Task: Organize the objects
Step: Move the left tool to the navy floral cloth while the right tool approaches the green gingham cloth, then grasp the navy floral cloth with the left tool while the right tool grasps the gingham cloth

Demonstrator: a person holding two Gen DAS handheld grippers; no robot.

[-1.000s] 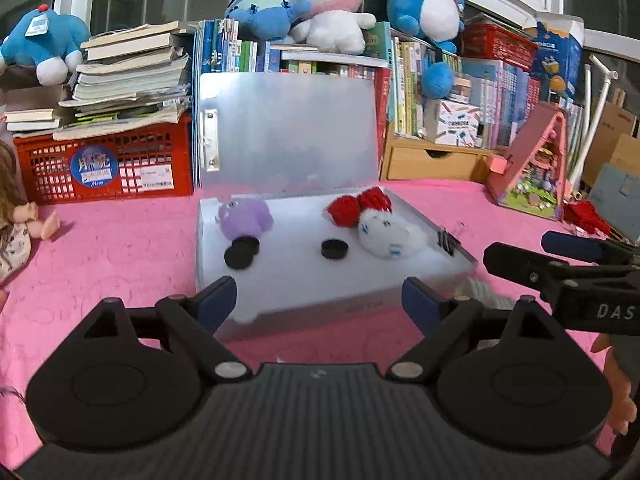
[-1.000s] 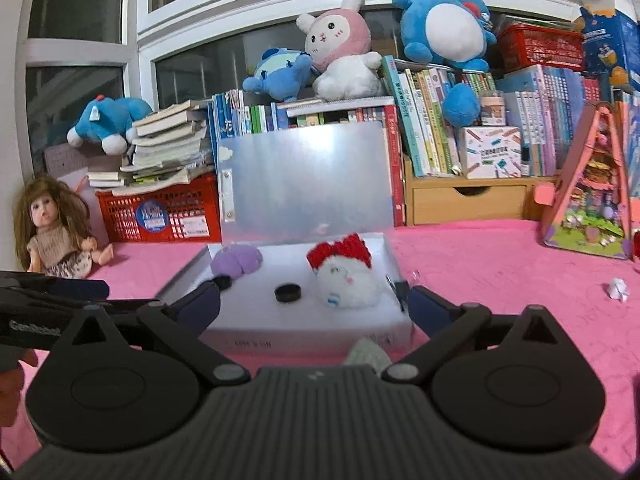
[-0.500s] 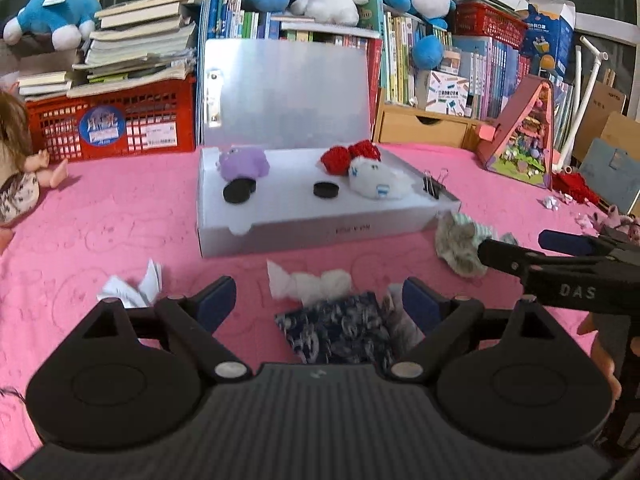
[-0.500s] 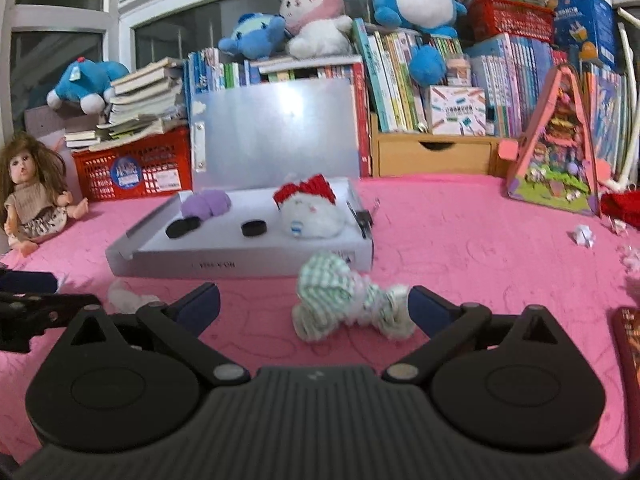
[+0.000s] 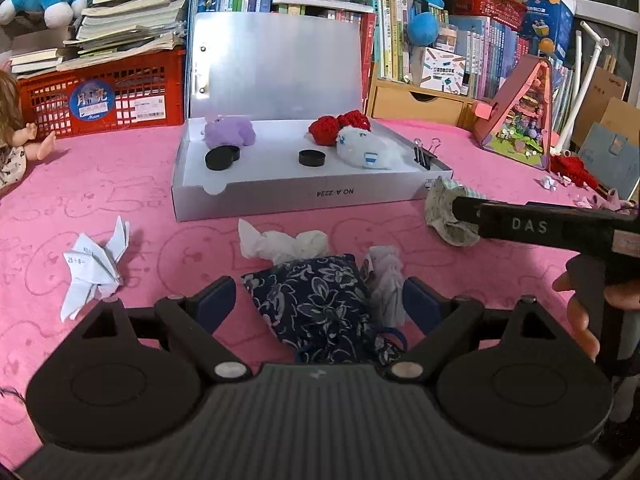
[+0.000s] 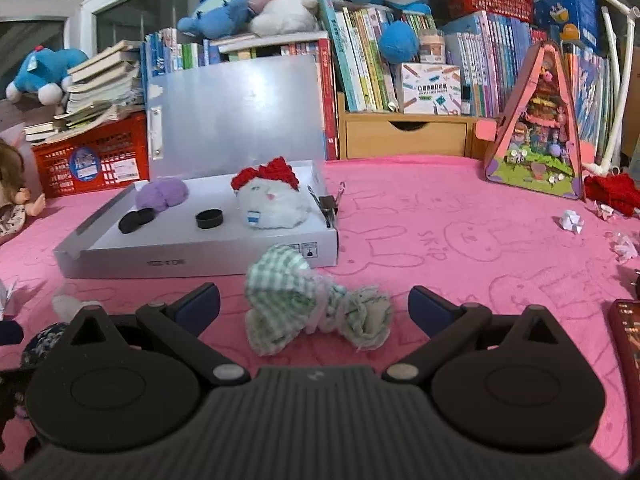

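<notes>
Both grippers poised over loose cloth items

The left gripper (image 5: 315, 300) stood wide open around the navy floral pouch (image 5: 316, 308); the right gripper (image 6: 314, 306), equally open, framed the green checked bundle (image 6: 312, 312). Each should settle lower and centre before closing.

The open box (image 5: 280, 196) lies on the tablecloth (image 5: 100, 200), lid upright behind it. Inside: 1 plush (image 5: 230, 131) at rear left, 2 discs (image 5: 220, 158) before it, 1 disc (image 5: 312, 157) centre, 1 plush (image 5: 368, 147) right. In front of the box lie 1 folded paper (image 5: 94, 268) left, tissue (image 5: 280, 242) and patterned cloth (image 5: 316, 304) centre, checked cloth (image 6: 316, 312) right. Books (image 6: 360, 68) stand behind.
</notes>
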